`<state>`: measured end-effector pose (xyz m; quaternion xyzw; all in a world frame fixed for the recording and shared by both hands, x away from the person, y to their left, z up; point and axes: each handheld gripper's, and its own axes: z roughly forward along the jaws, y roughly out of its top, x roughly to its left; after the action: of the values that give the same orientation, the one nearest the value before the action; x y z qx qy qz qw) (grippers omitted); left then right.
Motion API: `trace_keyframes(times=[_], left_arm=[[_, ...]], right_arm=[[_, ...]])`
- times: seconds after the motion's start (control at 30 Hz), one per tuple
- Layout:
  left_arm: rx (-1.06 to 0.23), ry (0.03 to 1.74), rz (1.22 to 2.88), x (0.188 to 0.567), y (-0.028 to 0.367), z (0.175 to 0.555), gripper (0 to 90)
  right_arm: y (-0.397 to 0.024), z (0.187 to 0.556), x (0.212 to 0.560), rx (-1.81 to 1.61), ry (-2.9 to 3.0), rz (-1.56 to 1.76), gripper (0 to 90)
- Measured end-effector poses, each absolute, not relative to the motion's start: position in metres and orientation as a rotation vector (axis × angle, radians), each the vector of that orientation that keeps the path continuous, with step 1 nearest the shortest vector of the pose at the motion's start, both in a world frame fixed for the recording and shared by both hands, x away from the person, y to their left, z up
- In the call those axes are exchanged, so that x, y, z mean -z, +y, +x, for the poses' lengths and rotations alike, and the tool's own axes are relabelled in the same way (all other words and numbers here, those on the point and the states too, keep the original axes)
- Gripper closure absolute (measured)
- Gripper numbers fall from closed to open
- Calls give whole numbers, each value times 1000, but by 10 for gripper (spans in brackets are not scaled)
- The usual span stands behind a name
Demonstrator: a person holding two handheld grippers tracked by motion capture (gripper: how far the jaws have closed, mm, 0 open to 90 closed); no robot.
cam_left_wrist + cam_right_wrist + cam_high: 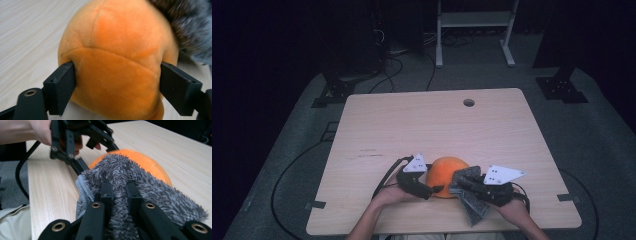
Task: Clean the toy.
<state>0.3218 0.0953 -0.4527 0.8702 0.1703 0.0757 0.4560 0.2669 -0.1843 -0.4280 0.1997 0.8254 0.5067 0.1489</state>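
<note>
1. We are working at the near edge of a light wood counter (387,125), forearms coming in from the bottom of the high view.
2. We are keeping an orange plush toy (446,172) on the counter near its front edge, between our two grippers.
3. We are bringing the left gripper (436,189) in from the toy's left side, left hand (388,195) wrapped around its body, grey plate on top.
4. In the left gripper view we are seeing the plush toy (117,65) sitting between the two black jaws, each jaw against a flank of the orange fabric. The jaws are standing fairly wide, and they are pressing the toy from both sides.
5. We are holding a grey fuzzy cloth (469,192) in the right gripper (462,186), right hand (514,212) below it at the counter edge.
6. In the right gripper view the jaws are pinching a fold of the cloth (120,175) narrow between them, pile bunching around both jaws.
7. We are laying the cloth against the toy's right side, touching it, with the orange top (145,160) showing just past the grey pile.
8. In the same view we are seeing the left gripper (75,142) beyond the toy, touching its far side.
</note>
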Motion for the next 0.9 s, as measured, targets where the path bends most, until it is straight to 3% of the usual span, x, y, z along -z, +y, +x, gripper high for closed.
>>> trace_keyframes(times=[0.43,0.9], left_arm=[[-212,416,2159,454,98,320,206],[-234,409,2218,457,98,318,190]], right_arm=[[-222,290,450,-1407,2337,841,794],[-193,276,432,-1548,2327,650,795]])
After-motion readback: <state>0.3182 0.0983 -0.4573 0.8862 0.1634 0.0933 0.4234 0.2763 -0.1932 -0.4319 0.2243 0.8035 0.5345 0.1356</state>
